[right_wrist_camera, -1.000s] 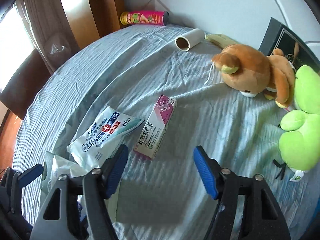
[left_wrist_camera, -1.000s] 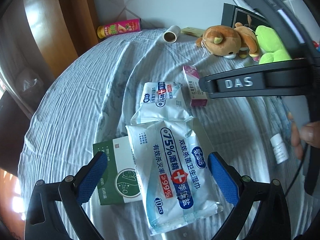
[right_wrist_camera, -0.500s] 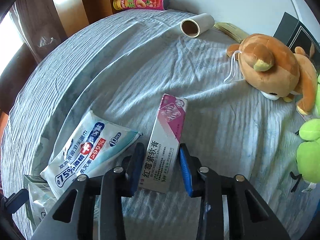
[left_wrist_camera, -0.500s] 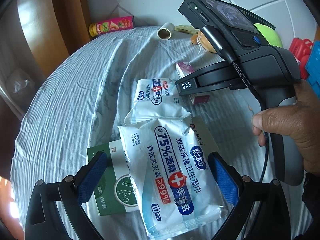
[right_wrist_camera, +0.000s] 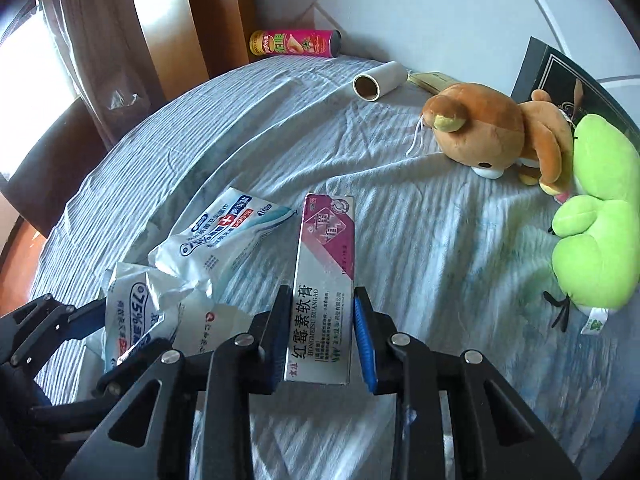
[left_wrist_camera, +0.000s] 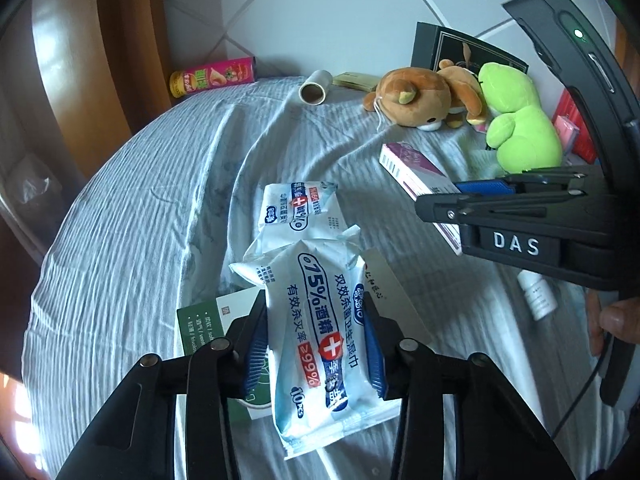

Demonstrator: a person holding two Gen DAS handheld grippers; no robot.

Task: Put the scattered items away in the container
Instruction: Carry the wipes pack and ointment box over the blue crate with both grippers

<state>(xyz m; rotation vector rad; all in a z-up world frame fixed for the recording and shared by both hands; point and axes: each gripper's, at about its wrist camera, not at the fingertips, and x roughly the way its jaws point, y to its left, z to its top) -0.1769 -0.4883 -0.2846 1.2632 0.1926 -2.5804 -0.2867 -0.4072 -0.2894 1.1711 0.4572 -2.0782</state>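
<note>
clearly both pickups are in hand at once, on a bed [left_wrist_camera: 132, 208] covered in a pale striped sheet. taking the brown plush bear [right_wrist_camera: 480, 132] as the landmark, everything loose lies on the near side of it.

the left hand-held gripper [left_wrist_camera: 314, 344] is clamped on a large wet-wipes pack [left_wrist_camera: 320, 332], which buckles between the blue pads. under that pack lie a green-and-white box [left_wrist_camera: 200, 320] and a white card, and a second wipes pack [left_wrist_camera: 300, 208] lies between it and the bear. the right hand-held gripper [right_wrist_camera: 322, 340] is pressed onto the sides of a pink-and-white ointment box [right_wrist_camera: 324, 280], whose far end points toward the bear.

no container shows in either view, so the next move, as i judge it, calls for lifting both items clear without dragging the things beneath, then carrying them to wherever the container stands.

only the left view shows a small white bottle [left_wrist_camera: 538, 300], well to the near side of the bear and under the right tool's body. only the right view shows the ointment box's printed face.
</note>
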